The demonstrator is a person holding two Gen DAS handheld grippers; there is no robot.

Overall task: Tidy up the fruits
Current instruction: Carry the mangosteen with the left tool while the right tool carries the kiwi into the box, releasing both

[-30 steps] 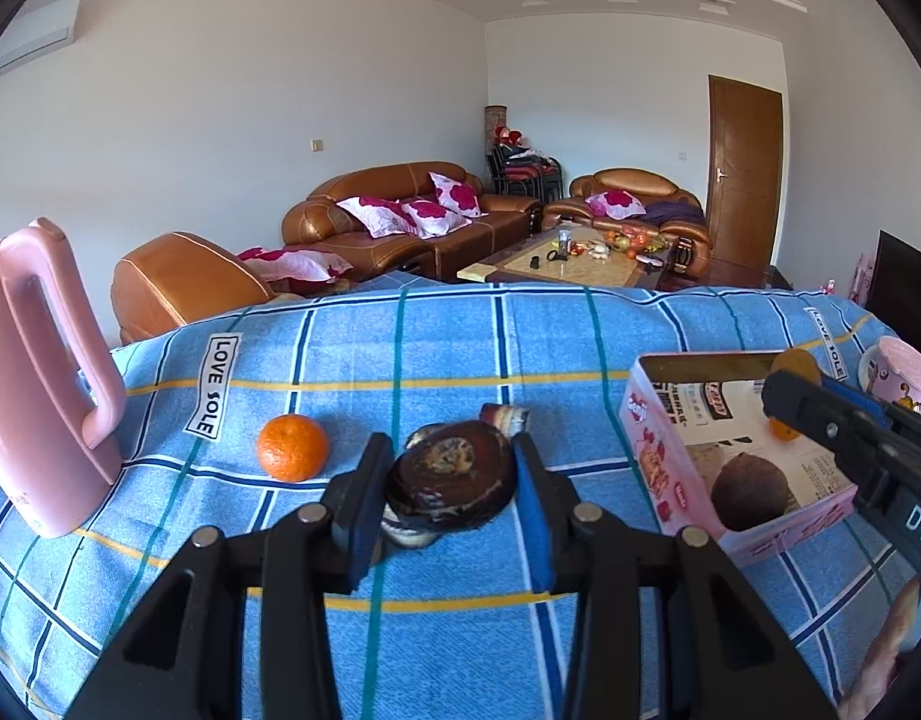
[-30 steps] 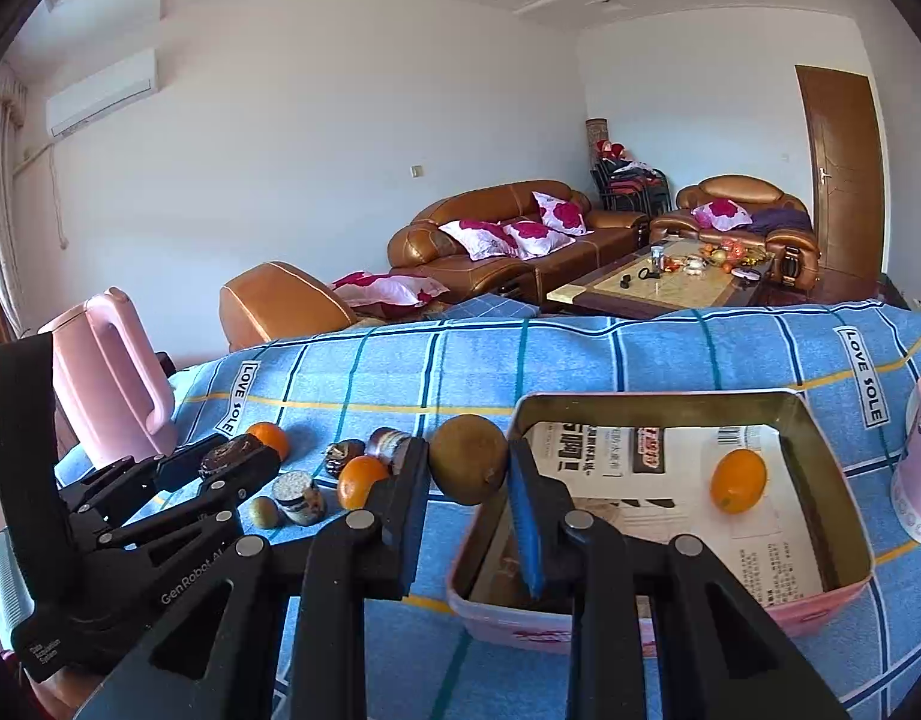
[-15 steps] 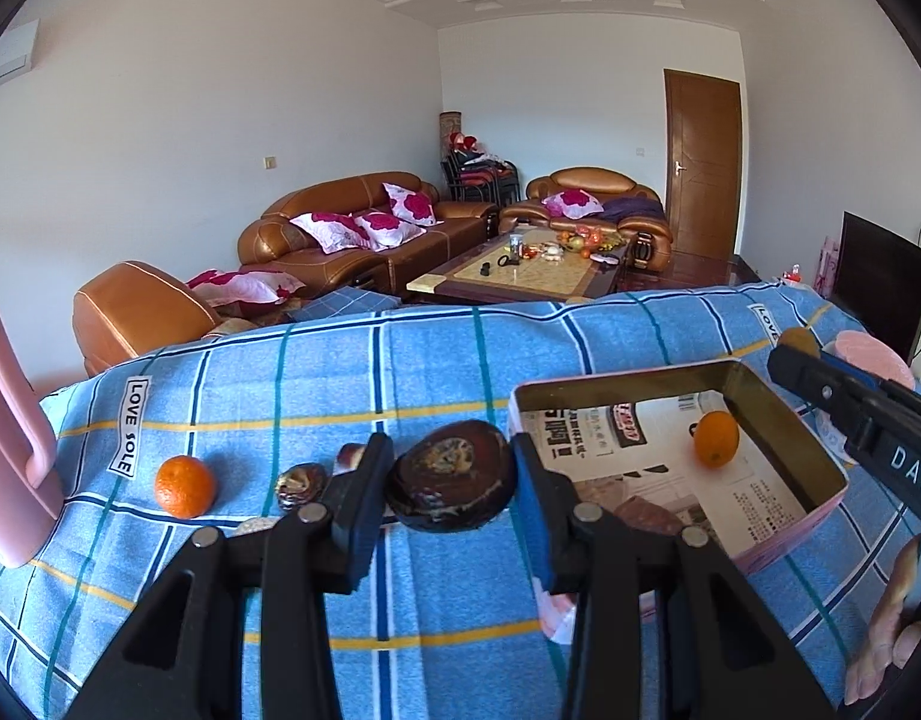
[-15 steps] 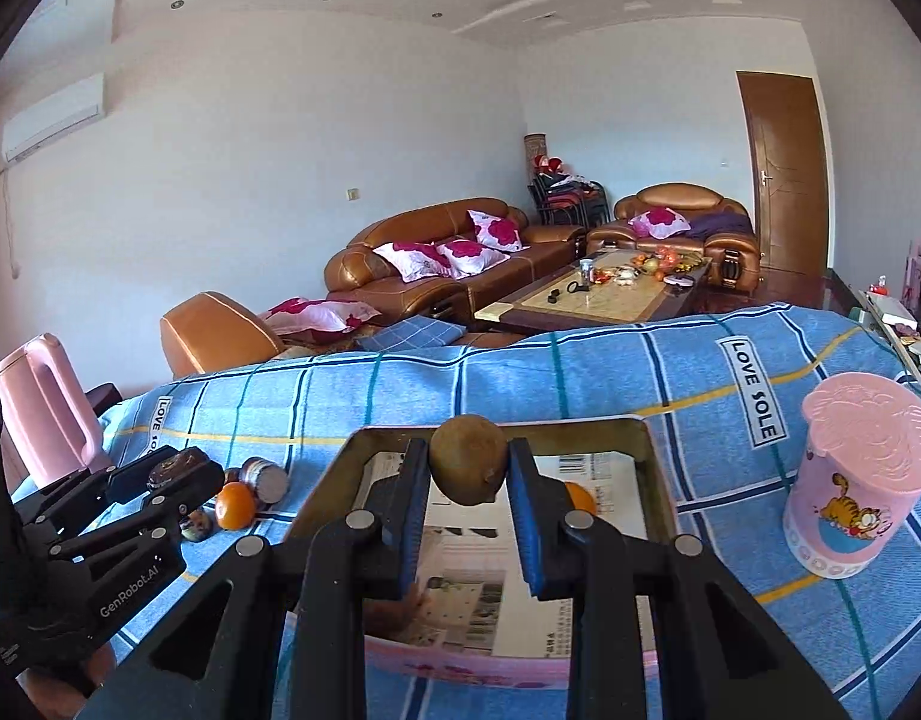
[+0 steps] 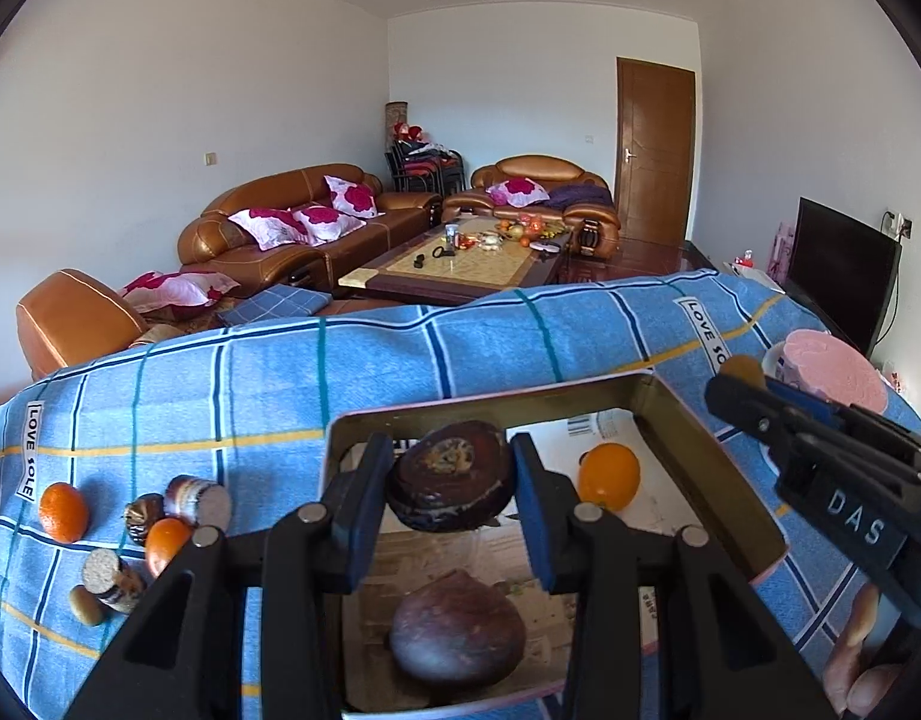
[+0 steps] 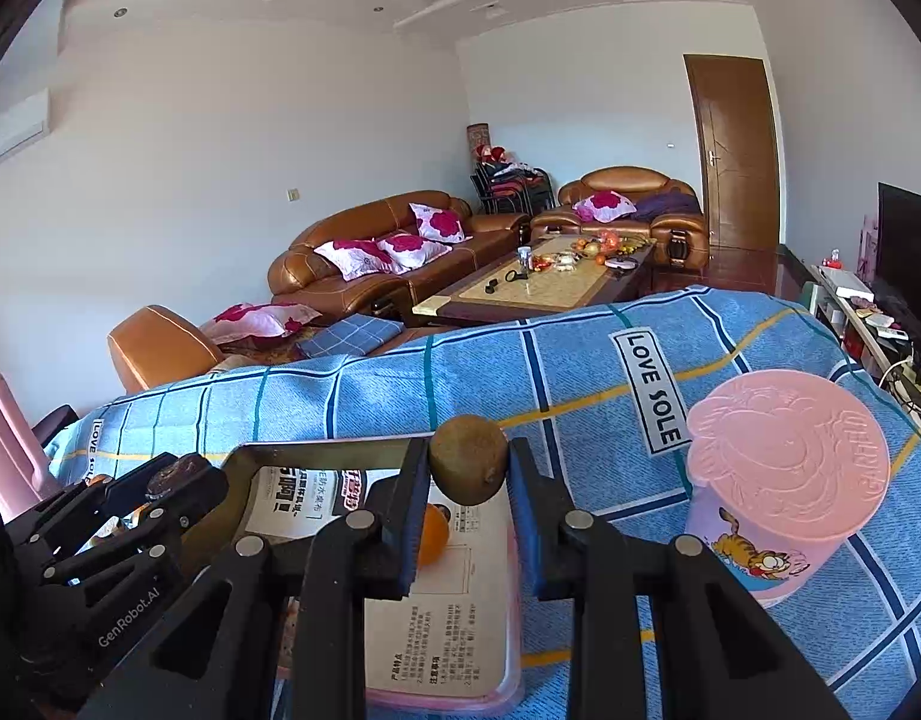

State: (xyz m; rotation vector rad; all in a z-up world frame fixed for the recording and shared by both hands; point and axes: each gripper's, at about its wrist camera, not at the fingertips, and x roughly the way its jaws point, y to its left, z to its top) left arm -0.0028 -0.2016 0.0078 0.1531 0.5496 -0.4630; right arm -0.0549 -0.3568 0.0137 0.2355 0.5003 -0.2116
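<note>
Left wrist view, lower left: loose fruit lay on the blue checked cloth (image 5: 400, 360) of the table — one orange (image 5: 63, 511) at the far left, a second orange (image 5: 163, 543) beside two dark cut-ended pieces (image 5: 197, 499), with another cut piece (image 5: 106, 576) just below.

Centre: your left claw (image 5: 451, 483) was pinching a dark brown round fruit (image 5: 451, 474) between its blue pads, held above the pink-rimmed box (image 5: 724, 468). In the box, a brown fruit (image 5: 457, 633) sat at lower centre and a third orange (image 5: 608, 476) right of centre on the printed paper lining.

Right edge: your right claw's body crossed the frame, with the pink cup (image 5: 832, 369) behind it.

Right wrist view, left: your left claw (image 6: 178, 483) showed at the box's left end. Centre: your right claw (image 6: 469, 480) was pinching a kiwi (image 6: 468, 467), held over the box (image 6: 316, 450) near its far rim, with the orange (image 6: 433, 534) partly hidden behind one pad. Right: the pink cup (image 6: 784, 474) stood on the cloth beside the box.
</note>
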